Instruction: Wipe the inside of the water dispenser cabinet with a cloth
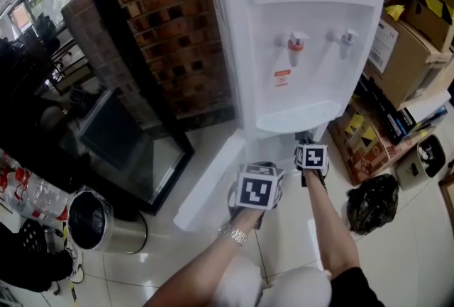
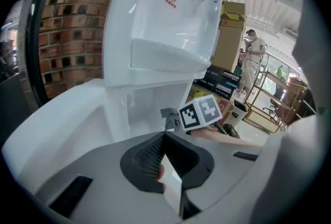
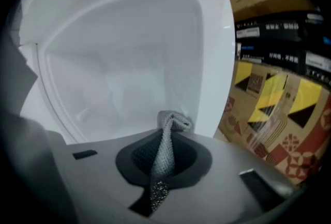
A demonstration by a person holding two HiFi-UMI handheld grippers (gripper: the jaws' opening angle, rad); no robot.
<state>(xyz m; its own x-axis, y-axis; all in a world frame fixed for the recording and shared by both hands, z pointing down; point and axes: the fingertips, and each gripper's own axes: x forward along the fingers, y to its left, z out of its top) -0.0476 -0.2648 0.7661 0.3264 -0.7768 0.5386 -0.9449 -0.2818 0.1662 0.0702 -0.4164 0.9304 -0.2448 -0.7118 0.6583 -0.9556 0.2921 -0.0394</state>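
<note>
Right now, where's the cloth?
In the right gripper view, the grey cloth is pinched in the right gripper, at the mouth of the open dispenser cabinet, near its right wall.

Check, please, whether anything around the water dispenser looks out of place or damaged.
Nothing looks spilled or damaged. The cabinet door hangs wide open, which suits wiping. One oddity: the cloth sits pinched in the right gripper as a twisted strand, not spread flat. The left gripper is shut on a white strip.
</note>
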